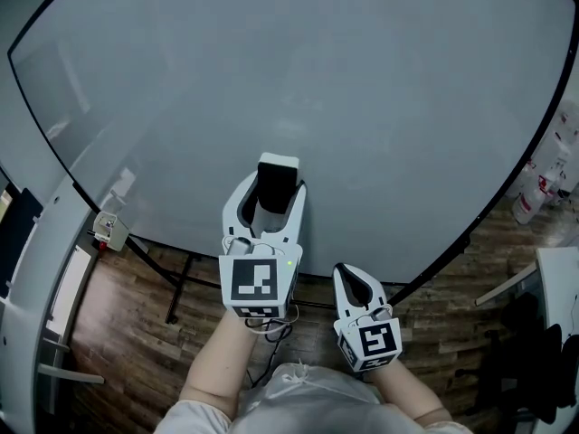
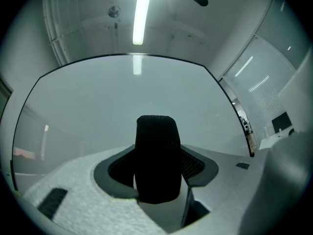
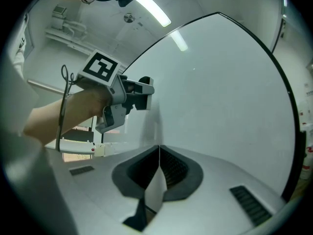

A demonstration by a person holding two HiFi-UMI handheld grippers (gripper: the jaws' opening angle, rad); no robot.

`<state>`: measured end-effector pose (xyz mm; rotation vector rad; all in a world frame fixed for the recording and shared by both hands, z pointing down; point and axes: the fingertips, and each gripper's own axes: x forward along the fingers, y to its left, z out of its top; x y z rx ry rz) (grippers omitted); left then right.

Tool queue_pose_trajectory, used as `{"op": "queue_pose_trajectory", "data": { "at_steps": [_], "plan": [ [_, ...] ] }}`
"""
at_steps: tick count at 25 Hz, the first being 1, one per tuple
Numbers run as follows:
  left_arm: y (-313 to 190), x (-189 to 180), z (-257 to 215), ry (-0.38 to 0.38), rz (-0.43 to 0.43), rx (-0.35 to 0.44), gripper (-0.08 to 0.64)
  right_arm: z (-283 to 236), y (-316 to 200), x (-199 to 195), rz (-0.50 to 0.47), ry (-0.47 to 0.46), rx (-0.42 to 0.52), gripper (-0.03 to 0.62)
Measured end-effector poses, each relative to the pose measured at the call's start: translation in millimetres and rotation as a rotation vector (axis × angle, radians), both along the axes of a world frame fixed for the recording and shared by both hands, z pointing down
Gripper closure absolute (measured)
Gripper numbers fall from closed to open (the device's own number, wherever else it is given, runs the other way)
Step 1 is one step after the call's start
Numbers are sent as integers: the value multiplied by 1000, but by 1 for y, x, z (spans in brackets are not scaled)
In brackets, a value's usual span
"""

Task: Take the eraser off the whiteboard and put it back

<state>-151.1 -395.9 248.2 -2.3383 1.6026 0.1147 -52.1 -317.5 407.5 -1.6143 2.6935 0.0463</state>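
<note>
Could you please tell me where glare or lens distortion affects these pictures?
Left gripper view: the ceiling light mirrors on the whiteboard, and the black eraser reads almost as a silhouette. Right gripper view: a similar streak. Head view: the whiteboard's edge bows strongly.

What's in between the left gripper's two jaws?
The black eraser stands between the left gripper's jaws, with a pad against each side. The left gripper view shows it best.
</note>
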Motion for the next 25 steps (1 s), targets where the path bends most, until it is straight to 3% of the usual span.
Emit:
{"op": "queue_pose_trajectory", "data": {
  "at_steps": [3,6,10,19,25],
  "plan": [
    [19,5,3,-22,22,23,301,0,5,1,8,-4,-3,565],
    [39,5,11,23,46,9,301,0,10,1,13,-4,-3,565],
    [65,3,39,64,69,-44,299,4,19,2,23,-8,-8,565],
    [102,-10,137,59,74,-212,299,17,36,-3,31,-5,-31,565],
    [119,-10,175,96,80,-293,299,26,45,-2,40,-18,-45,565]
  ]
}}
